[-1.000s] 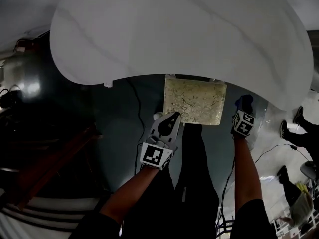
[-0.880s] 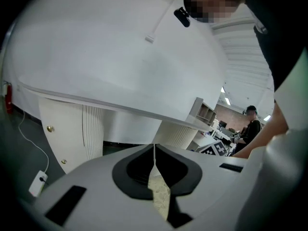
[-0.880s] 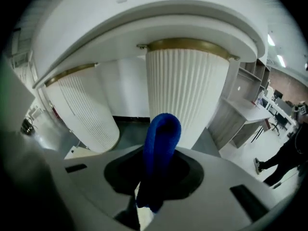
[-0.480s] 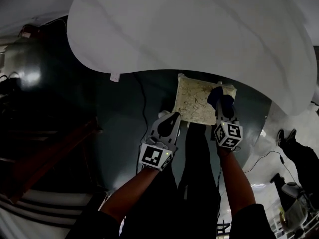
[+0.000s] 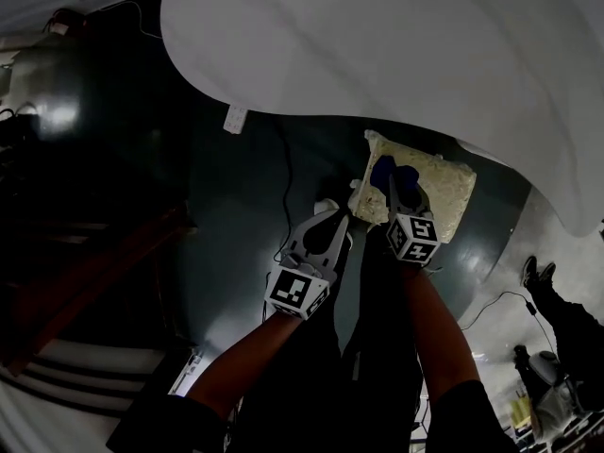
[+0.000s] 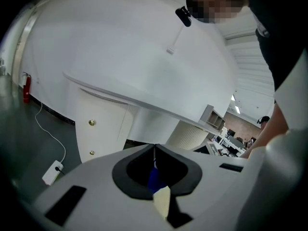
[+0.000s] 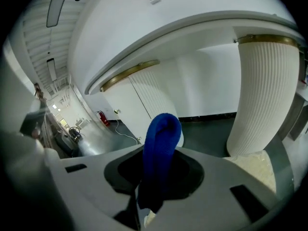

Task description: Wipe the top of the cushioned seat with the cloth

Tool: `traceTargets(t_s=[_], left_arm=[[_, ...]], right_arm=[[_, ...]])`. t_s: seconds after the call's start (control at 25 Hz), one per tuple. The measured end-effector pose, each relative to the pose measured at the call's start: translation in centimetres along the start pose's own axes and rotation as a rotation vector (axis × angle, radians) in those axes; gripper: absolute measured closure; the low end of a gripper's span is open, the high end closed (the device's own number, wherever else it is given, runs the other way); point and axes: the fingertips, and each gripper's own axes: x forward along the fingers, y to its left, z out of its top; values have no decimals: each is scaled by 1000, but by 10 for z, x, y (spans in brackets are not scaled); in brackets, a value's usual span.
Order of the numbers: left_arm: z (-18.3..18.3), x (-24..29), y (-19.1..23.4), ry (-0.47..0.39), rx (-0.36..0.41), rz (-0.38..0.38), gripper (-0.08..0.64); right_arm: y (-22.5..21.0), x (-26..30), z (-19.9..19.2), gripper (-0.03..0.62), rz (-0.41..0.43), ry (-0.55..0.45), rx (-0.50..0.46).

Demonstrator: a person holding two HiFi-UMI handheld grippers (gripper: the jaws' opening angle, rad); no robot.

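Note:
The cushioned seat (image 5: 444, 192) is a cream, speckled square pad just under the edge of a big white table. My right gripper (image 5: 394, 181) hangs over the seat's near-left part, shut on a blue cloth (image 5: 382, 171). In the right gripper view the cloth (image 7: 161, 143) sticks up as a folded loop from between the jaws, with a corner of the seat (image 7: 255, 170) at the lower right. My left gripper (image 5: 330, 223) is shut and holds nothing, just left of the seat's near corner. In the left gripper view its jaws meet tip to tip.
The white curved table top (image 5: 425, 45) overhangs the seat, on a ribbed white pedestal (image 7: 264, 95). A white plug block (image 5: 234, 118) with a cable lies on the dark floor. Dark wooden furniture (image 5: 85, 281) stands at the left. The person's legs are below the grippers.
My right gripper has carried the blue cloth leftward, from beside the seat's right edge to over its left part. The left gripper has kept its place by the seat's near corner.

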Motion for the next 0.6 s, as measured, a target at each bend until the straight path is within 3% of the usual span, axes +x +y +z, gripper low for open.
traceTargets(t_s=[0.2,0.44,0.6], left_arm=[[-14,-1,20,12,-7,8,537],[-36,5,27,48,-29,28,537],[-47,11,10,63,-26,6,537]], right_arm=[[10,29,-41,500,10,83,-52],[-9,57,-132,500,12,310,-111],[-12,61,-133,495,37,311,-188]])
